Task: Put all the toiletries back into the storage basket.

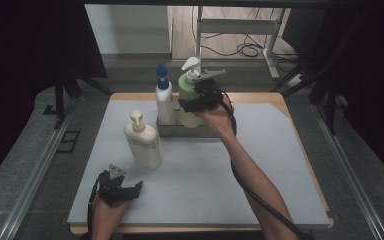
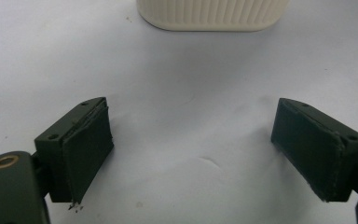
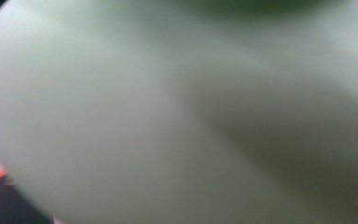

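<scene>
A pale green pump bottle (image 1: 186, 86) with a white pump head stands in a grey metal tray (image 1: 172, 132) at the back of the table. My right gripper (image 1: 192, 105) is closed around its lower body from the right. In the right gripper view the green bottle (image 3: 168, 116) is pressed close to the camera and blurred, hiding the jaws. My left gripper (image 1: 126, 188) rests near the front left edge, open with nothing between its fingers; its pads (image 2: 89, 149) stand wide apart over the bare mat. Just ahead of it stands a cream pump bottle (image 1: 143, 142), whose ribbed base (image 2: 213, 14) is in the left gripper view.
A white bottle with a blue cap (image 1: 163, 100) stands in the tray left of the green one. A grey mat (image 1: 270, 170) covers the wooden table. A metal stand and cables lie on the floor beyond the table.
</scene>
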Tool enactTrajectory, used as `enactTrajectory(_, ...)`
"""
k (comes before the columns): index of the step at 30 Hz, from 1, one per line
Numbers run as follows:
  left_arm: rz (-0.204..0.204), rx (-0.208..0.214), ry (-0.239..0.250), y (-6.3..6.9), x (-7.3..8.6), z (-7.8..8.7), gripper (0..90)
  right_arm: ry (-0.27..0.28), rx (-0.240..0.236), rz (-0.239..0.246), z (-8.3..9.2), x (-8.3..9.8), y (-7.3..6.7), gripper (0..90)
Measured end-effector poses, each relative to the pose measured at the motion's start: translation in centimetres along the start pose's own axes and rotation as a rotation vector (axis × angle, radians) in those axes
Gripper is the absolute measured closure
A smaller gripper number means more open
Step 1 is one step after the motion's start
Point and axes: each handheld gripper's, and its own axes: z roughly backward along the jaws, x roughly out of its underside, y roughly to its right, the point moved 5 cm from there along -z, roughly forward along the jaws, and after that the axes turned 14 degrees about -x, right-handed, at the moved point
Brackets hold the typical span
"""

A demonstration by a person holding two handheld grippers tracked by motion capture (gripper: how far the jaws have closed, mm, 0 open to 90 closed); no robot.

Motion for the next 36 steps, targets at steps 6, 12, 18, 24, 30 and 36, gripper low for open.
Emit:
enactTrajectory(6, 0.002, 0.000, 0.001, 0.0, 0.0, 0.0, 11.6, 0.000, 0.015, 0.002, -0.7, -0.3, 0.5, 11.6)
enactTrajectory(12, 0.003, 0.000, 0.001, 0.0, 0.0, 0.0, 11.7, -0.002, 0.031, -0.002, -1.4, -0.5, 1.1, 11.6)
enactTrajectory(18, 0.002, -0.001, -0.002, 0.0, 0.0, 0.0, 11.6, -0.011, 0.039, 0.001, -2.3, -0.4, 1.7, 11.6)
enactTrajectory(24, 0.000, 0.000, -0.003, 0.0, 0.0, 0.0, 11.6, -0.020, 0.036, -0.005, -3.3, 0.0, 2.0, 11.6)
enactTrajectory(30, 0.002, 0.000, -0.002, 0.0, 0.0, 0.0, 11.6, -0.037, 0.027, -0.008, -4.2, 0.5, 2.0, 11.6)
enactTrajectory(36, 0.002, 0.000, -0.003, 0.0, 0.0, 0.0, 11.6, -0.063, 0.020, -0.017, -4.8, 1.2, 2.1, 11.6)
